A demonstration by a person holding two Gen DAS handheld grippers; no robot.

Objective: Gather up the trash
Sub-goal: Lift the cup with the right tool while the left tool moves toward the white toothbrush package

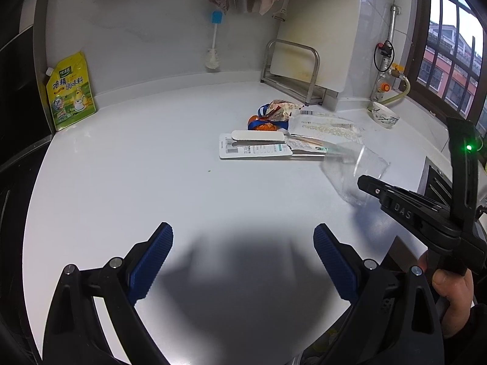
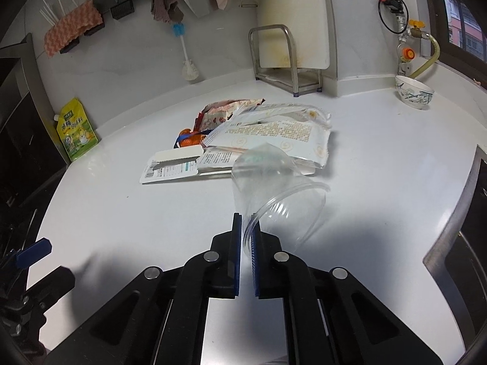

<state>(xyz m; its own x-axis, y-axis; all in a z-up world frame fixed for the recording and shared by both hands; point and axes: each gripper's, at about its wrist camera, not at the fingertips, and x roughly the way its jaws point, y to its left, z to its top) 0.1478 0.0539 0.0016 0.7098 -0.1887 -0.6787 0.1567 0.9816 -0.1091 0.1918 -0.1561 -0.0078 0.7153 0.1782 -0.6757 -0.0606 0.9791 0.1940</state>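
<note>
One item, the cup, is pinched by its rim in the closed right fingers above the desk; left fingers gape empty; wrappers remain uncollected.

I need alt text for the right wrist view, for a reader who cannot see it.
The right gripper is shut on the rim of a clear plastic cup, tilted above a white counter. Behind the cup lie wrappers and a torn card pack; a bowl stands far right.
</note>
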